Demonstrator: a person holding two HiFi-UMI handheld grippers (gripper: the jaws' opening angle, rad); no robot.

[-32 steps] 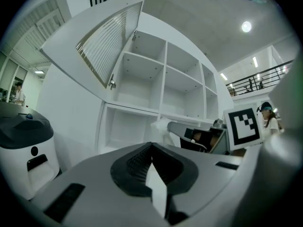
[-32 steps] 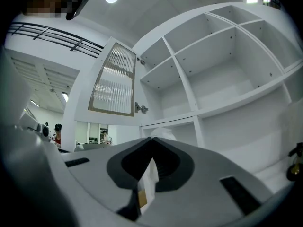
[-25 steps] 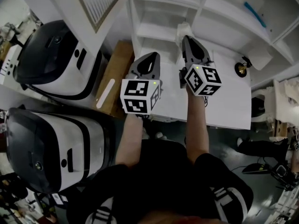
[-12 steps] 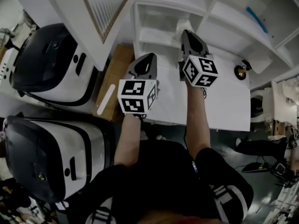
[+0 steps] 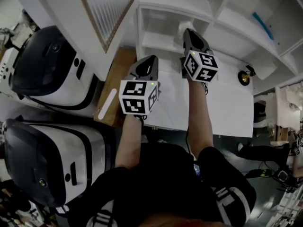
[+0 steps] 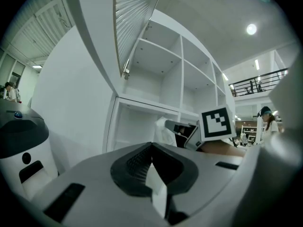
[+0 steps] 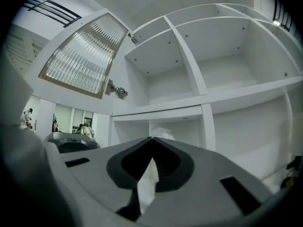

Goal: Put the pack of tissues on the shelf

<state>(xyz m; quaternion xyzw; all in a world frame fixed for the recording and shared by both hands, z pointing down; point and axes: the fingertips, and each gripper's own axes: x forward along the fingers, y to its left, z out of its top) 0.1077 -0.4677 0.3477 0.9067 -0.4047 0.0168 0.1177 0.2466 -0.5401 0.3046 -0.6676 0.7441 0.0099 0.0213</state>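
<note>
The pack of tissues (image 5: 185,28) is a white, crinkled soft pack held at the mouth of the lowest left compartment of the white shelf (image 5: 156,38). My right gripper (image 5: 189,32) is shut on its near edge. Along the right gripper's jaws, the pack (image 7: 162,133) sticks up past the closed tips (image 7: 151,139) in front of that compartment. My left gripper (image 5: 150,59) hovers lower left over the white table, shut, with nothing seen in it. From the left gripper (image 6: 152,144), the pack (image 6: 163,130) and the right gripper's marker cube (image 6: 217,122) show to the right.
A cabinet door with ribbed glass (image 5: 106,8) hangs open to the left of the shelf. Two black-and-white machines (image 5: 52,65) (image 5: 52,155) stand at left beside a wooden board (image 5: 116,79). A small brass object (image 5: 244,74) sits on the white table (image 5: 227,103).
My right gripper has carried the pack forward, closer to the lowest shelf compartment. The left gripper has stayed almost where it was.
</note>
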